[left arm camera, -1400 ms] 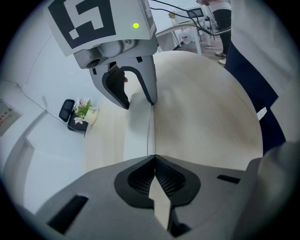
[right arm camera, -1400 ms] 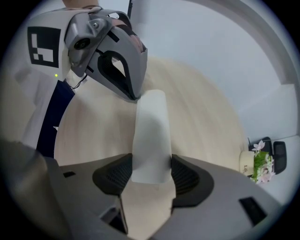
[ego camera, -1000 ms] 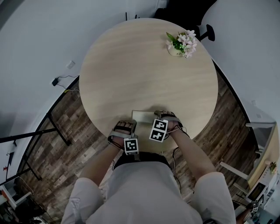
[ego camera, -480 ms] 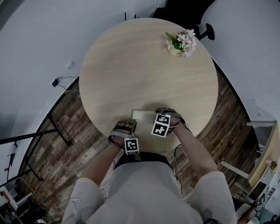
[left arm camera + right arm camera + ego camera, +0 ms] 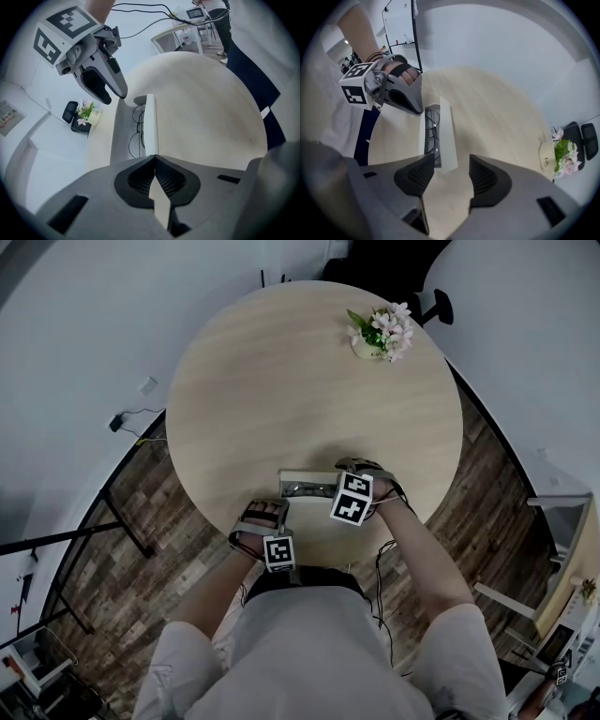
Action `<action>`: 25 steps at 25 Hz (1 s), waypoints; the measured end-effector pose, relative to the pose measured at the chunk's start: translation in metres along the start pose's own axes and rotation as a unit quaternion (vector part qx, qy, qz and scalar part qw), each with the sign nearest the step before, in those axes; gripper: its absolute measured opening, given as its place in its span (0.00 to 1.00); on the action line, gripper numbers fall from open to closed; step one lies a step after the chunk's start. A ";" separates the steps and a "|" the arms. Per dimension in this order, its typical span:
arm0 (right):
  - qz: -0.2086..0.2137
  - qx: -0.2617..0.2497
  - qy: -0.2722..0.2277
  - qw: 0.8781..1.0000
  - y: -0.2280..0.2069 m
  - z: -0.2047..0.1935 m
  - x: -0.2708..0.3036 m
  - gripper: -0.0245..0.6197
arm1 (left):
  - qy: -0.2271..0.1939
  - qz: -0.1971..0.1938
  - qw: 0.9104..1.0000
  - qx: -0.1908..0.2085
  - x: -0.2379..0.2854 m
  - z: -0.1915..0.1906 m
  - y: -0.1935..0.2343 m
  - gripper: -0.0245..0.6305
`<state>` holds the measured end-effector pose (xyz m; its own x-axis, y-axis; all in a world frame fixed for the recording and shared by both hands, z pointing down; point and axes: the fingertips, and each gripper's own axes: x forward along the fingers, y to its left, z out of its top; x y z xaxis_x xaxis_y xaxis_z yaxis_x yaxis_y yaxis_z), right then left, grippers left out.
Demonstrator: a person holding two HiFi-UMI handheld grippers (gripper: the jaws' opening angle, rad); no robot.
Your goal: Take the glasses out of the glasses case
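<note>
Holding: the left gripper [image 5: 154,161] has its fingers closed on a thin pale edge of the glasses case [image 5: 151,123].
Right gripper [image 5: 451,165]: fingers stand wide, with only bench [image 5: 487,108] between them; the open case's end lies just ahead of them.
Glasses [image 5: 432,125]: inside the case, just beyond the left fingers; thin dark frame.
Hidden: in the head view the marker cubes [image 5: 279,552] and the grippers' bodies cover all fingers; in the left gripper view the right gripper covers the case's far end.
Bench: round, pale wood; flower pot [image 5: 379,332] well beyond the fingers.
Room: dark wooden floor [image 5: 131,512], white walls [image 5: 75,334].
</note>
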<state>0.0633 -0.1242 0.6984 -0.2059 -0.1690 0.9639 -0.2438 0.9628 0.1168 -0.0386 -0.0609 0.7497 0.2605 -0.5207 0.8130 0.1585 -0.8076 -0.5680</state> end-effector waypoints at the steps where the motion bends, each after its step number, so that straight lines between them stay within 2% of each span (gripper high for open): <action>1: -0.005 0.003 -0.002 1.000 -0.003 0.000 -0.001 0.40 | 0.002 0.003 1.000 0.003 0.000 -0.001 0.000 0.04; 10: -0.061 0.033 -0.037 0.997 -0.015 0.000 -0.018 0.39 | 0.004 0.002 1.000 0.002 -0.003 -0.001 0.001 0.04; 14: -0.102 0.014 -0.058 0.993 -0.008 0.008 -0.028 0.38 | 0.003 0.004 1.000 0.004 -0.001 -0.001 0.001 0.04; 19: -0.160 -0.007 -0.110 0.981 0.014 0.022 -0.043 0.25 | 0.002 0.003 1.000 0.010 -0.001 -0.001 0.000 0.04; 25: -0.202 -0.031 -0.105 0.973 0.045 0.013 -0.039 0.18 | 0.004 0.005 1.000 0.018 0.000 -0.001 0.000 0.04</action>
<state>0.0476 -0.0769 0.6628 -0.2964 -0.5697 0.7666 -0.2895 0.8185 0.4963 -0.0395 -0.0610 0.7495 0.2549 -0.5302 0.8086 0.1899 -0.7925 -0.5795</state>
